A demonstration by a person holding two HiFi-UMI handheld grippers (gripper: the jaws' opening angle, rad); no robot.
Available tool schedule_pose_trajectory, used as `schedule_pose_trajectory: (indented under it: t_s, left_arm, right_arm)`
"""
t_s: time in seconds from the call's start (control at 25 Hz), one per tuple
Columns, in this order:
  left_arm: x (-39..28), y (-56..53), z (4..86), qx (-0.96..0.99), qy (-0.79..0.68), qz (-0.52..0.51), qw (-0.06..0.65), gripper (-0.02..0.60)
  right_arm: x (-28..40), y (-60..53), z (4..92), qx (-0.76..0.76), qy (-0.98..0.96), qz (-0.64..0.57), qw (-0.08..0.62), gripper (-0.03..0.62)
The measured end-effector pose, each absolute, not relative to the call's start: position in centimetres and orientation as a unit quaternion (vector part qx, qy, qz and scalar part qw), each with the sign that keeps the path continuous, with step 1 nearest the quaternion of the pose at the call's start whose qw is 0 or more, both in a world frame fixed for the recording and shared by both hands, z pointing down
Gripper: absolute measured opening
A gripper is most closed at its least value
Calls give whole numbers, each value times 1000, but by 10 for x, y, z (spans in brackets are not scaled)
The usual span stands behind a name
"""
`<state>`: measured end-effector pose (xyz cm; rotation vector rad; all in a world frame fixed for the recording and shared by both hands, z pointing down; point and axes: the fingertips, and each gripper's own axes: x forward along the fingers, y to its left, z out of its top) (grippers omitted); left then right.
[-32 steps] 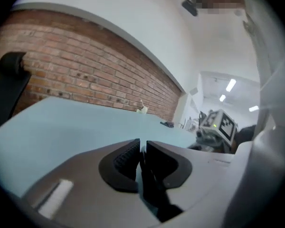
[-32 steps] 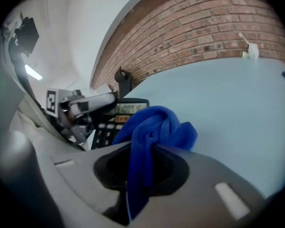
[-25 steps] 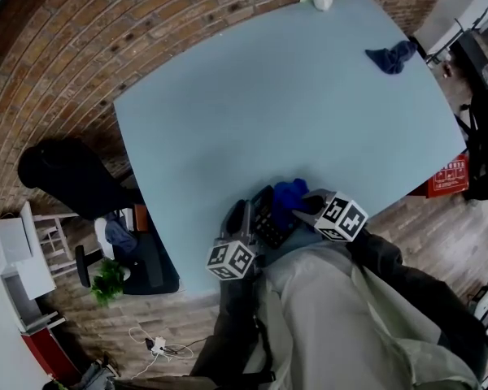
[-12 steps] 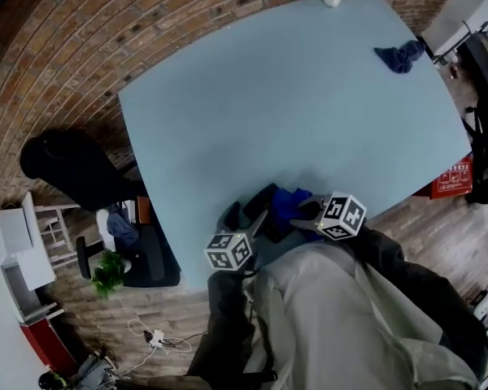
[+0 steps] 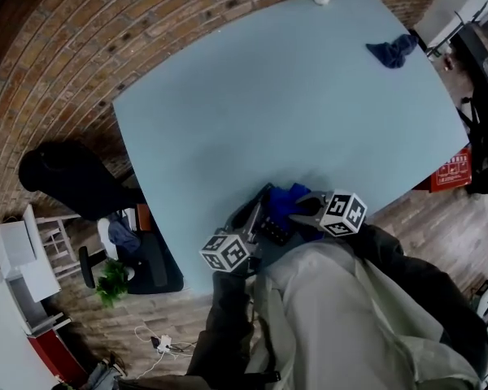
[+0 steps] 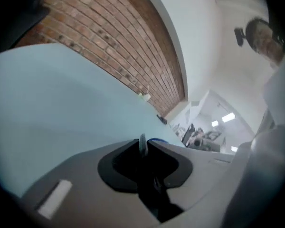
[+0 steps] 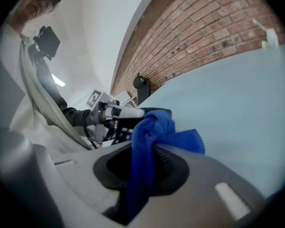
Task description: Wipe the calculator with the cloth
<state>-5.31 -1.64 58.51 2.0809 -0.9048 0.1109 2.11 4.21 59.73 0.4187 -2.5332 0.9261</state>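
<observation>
Head view has both grippers low at the near edge of the table [image 5: 293, 96], tips turned in toward each other, with the calculator [image 5: 270, 222] between them. The left gripper [image 5: 248, 218] sits at the calculator's left side. Its jaws have just been closing and now stand narrow. Left gripper view shows a thin pale edge caught in the slit between them, most likely the calculator's rim, with a speck of blue just past it. That closing reads as a grip taken on the calculator to steady it, so it should not slide when rubbed.

The right gripper [image 5: 305, 210] is clamped on the blue cloth [image 5: 289, 195]. Right gripper view shows the fabric running down between the jaws and bunching into a wad just ahead of the tips. Seen from above, that wad lies at the calculator's far right end, touching it or just above it; contact cannot be told apart.

With one side braced and the cloth at the keys, wiping looks ready or under way. The next stroke calls for light pressure, since a pinch on a thin rim could let go.
</observation>
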Motion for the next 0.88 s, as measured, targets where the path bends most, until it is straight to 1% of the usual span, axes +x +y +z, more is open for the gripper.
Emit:
schedule_pose_trajectory:
  t_s: [0.08, 0.16, 0.32, 0.4, 0.48, 0.56, 0.64, 0.68, 0.8, 0.84, 0.88]
  left_arm:
    - [-58, -22, 573, 798, -403, -17, 447, 58]
    - [-62, -31, 554, 779, -447, -52, 437, 58]
    - [-60, -58, 513, 787, -482, -86, 375, 58]
    - [-70, -69, 498, 780, -491, -122, 369, 58]
    - [-87, -71, 484, 757, -506, -161, 381, 58]
    - [-102, -68, 474, 731, -520, -201, 394, 60]
    - [-107, -63, 468, 707, -521, -248, 410, 61]
    - [-106, -61, 465, 701, -520, -261, 412, 61]
    - [-98, -60, 453, 718, -529, -243, 382, 61]
    - [-95, -59, 450, 724, -527, -238, 376, 60]
    - [-94, -58, 447, 726, -525, -237, 375, 60]
  right_arm:
    - [34, 27, 594, 205, -899, 308, 236, 66]
    - [30, 20, 575, 218, -891, 307, 253, 66]
    - [-27, 51, 508, 112, -921, 262, 267, 66]
    - [-39, 58, 493, 89, -925, 249, 272, 66]
    - [-27, 51, 490, 101, -926, 254, 262, 63]
    - [-2, 34, 484, 148, -926, 254, 236, 61]
    - [14, 21, 472, 194, -930, 224, 219, 61]
    - [12, 21, 466, 196, -935, 197, 222, 61]
    - [-18, 39, 456, 153, -944, 98, 276, 61]
    - [-27, 44, 457, 142, -943, 71, 293, 44]
    - [-32, 47, 457, 134, -943, 55, 301, 43]
